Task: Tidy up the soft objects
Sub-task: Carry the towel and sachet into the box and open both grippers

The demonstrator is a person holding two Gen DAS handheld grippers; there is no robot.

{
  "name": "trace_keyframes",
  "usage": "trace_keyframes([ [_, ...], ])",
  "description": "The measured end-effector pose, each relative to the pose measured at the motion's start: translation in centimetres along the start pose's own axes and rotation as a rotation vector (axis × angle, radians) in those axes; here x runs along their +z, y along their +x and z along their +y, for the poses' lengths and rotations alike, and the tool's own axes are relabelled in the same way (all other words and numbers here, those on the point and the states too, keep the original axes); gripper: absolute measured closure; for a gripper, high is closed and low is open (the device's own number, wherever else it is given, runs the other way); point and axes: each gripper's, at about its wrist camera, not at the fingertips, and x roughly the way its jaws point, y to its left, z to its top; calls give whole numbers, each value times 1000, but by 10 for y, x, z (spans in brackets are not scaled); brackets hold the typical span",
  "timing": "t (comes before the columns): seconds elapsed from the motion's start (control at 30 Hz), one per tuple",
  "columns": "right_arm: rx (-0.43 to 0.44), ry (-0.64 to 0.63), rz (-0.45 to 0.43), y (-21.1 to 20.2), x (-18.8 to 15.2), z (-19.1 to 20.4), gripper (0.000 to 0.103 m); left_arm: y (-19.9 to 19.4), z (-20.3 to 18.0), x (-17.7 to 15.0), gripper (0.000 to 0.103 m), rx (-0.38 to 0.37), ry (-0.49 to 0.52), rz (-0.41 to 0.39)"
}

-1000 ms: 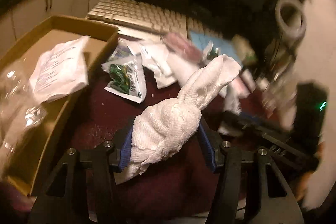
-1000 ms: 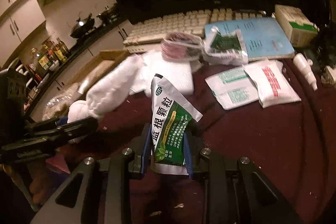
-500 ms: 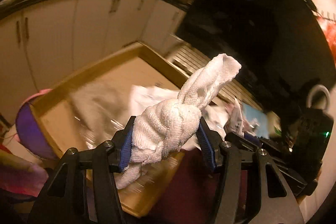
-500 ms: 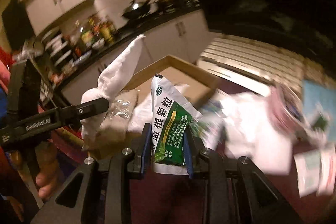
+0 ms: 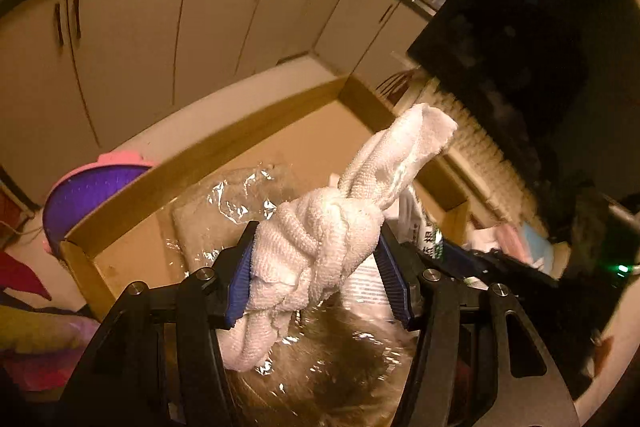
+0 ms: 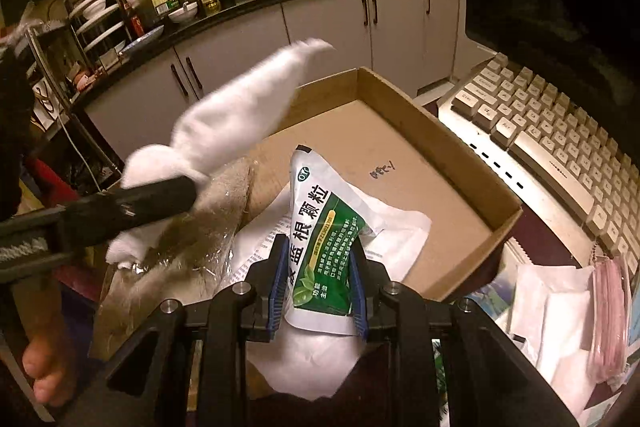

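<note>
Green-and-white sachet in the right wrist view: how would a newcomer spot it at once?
Find the open cardboard box left of the keyboard. Above its near end, the right hand-held gripper clamps the green-and-white sachet upright. Only it has a green leaf print and bold dark characters; the packets beneath are plain white.

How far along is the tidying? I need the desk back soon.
Partly done: the cardboard box already holds a white printed pouch and a clear-wrapped bundle. In hand: the left gripper clamps a knotted white towel, the right gripper a green sachet, both above the box. Left: white packets and a pink pack beside the keyboard.
</note>
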Motion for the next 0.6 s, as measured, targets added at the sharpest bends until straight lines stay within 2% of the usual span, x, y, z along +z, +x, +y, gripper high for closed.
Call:
trace_keyframes([
  [0.1,2,-6,-6,6,0,3,73,9,3,3,45,-11,-6,12],
  [0.17,7,-12,-27,1,0,4,64,6,8,4,44,-44,-31,6],
  [0.23,1,-7,-57,-9,-1,4,48,-1,14,5,38,-98,-62,-7],
  [0.3,1,-9,-98,-23,-3,3,40,-10,16,6,33,-132,-77,-31],
  [0.4,7,-6,-141,-44,-4,-1,38,-24,13,5,30,-122,-60,-81],
  [0.5,18,13,-181,-71,-13,-10,38,-27,9,-1,29,-61,-22,-69],
  [0.6,27,26,-205,-92,-27,-24,38,-49,5,-18,29,-113,-25,-150],
])
